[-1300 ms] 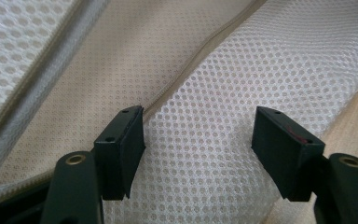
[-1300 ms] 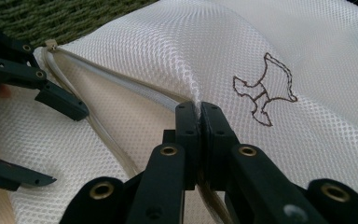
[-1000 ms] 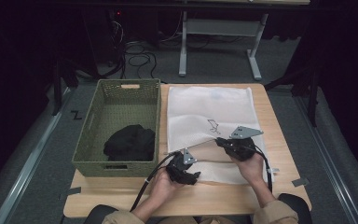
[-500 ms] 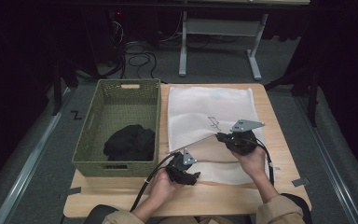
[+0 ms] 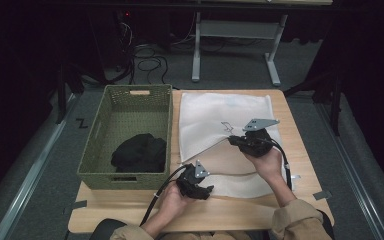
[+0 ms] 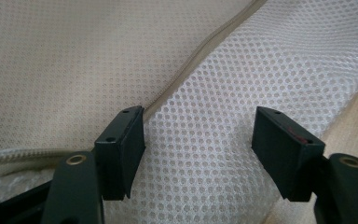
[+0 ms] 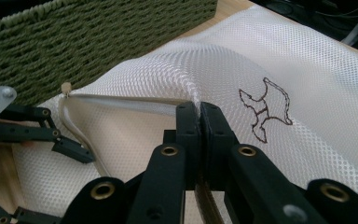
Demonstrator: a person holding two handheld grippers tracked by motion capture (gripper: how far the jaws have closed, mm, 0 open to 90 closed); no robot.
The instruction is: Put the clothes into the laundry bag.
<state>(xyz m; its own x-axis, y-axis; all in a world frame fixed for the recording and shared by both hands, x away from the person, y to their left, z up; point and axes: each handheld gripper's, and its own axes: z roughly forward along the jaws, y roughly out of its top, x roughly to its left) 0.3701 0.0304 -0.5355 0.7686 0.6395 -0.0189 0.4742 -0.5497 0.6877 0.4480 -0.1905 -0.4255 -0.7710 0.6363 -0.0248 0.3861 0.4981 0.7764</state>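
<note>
The wooden table (image 5: 240, 212) carries a white mesh laundry bag (image 5: 215, 112) at centre. At nine o'clock from it stands a green woven basket (image 5: 130, 107) with a black garment (image 5: 139, 152) inside. The right gripper (image 7: 199, 109) pinches the bag's upper layer by the zipper edge, lifting it. The left gripper (image 6: 198, 140) rests with jaws apart over the lower mesh. A dark outline emblem (image 7: 265, 109) marks the bag; no writing is legible.

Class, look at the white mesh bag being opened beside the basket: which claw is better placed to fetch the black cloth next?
The left claw: its jaws stand open over the mesh bag, and it's nearer the basket holding the black cloth. The right claw is shut on the bag's upper layer.
</note>
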